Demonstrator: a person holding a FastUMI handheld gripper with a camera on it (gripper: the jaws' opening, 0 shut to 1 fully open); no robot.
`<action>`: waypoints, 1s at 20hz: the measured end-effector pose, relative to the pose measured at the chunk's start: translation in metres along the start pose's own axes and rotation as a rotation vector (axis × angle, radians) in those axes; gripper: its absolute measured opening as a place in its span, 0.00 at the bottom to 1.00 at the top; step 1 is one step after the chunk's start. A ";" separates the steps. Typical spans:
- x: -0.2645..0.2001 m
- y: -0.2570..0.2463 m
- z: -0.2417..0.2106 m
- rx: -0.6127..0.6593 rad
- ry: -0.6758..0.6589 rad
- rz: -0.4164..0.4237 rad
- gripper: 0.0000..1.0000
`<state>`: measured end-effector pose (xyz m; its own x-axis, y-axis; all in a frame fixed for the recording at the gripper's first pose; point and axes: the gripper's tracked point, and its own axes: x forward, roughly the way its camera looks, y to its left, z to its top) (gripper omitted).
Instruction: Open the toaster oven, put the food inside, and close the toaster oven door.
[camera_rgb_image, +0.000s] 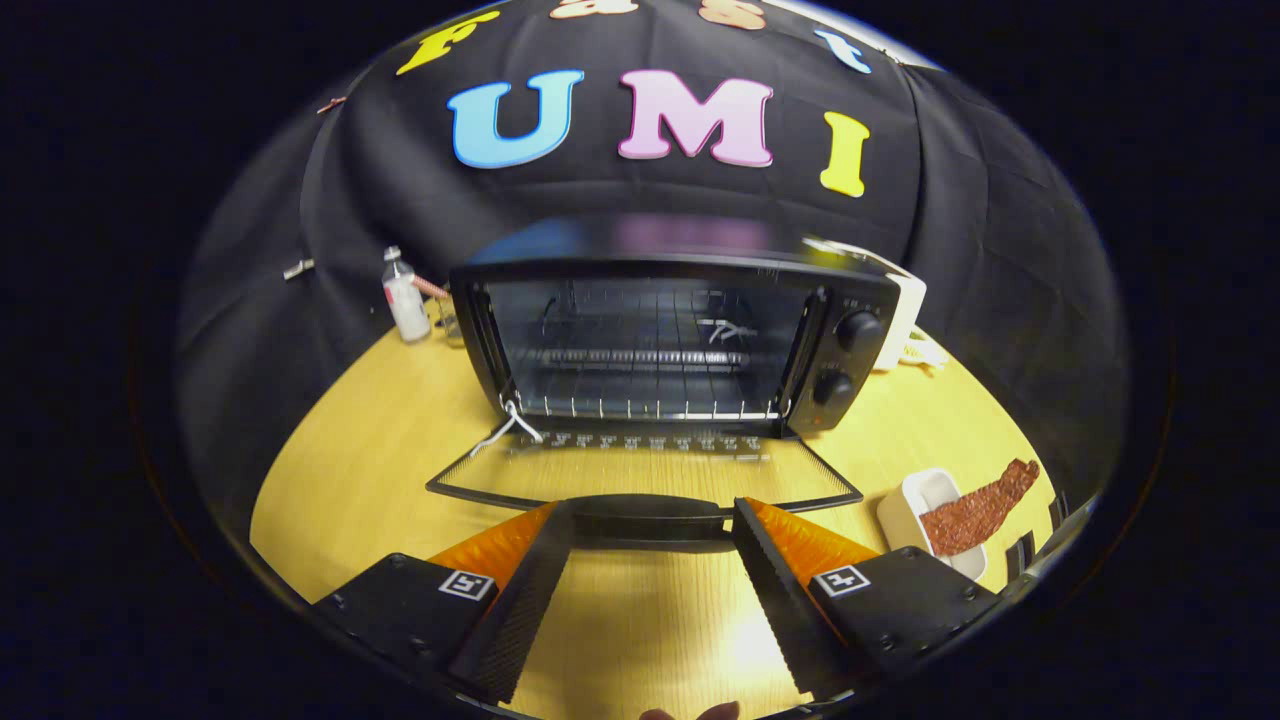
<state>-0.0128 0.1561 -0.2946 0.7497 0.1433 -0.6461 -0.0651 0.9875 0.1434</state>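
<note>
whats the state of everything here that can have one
toaster oven: on the table, empty inside
oven door: fully open, lying flat, handle just ahead of the fingertips
claw: open, holding nothing
strip of food: lying across the white dish, overhanging it
white dish: right of the door
plastic bottle: upright, capped

A pale wooden tabletop (340, 480) carries everything. At its middle stands a black toaster oven (680, 340), its glass door (640, 470) folded down flat over the wood. Behind the oven's left corner stands a small clear bottle (405, 297); to its right sits a white appliance (905, 310). Nearer, right of the door, a white dish (925, 500) holds a reddish-brown strip of food (975, 510) — one end sticking out past the rim.
</note>
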 end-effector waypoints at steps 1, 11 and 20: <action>0.001 -0.002 -0.010 -0.012 0.025 -0.007 1.00; -0.026 -0.010 -0.009 -0.071 0.020 0.130 0.98; -0.097 -0.103 0.051 -0.031 -0.027 0.275 0.98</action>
<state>-0.0453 0.0369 -0.2080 0.7184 0.4047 -0.5658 -0.2881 0.9134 0.2875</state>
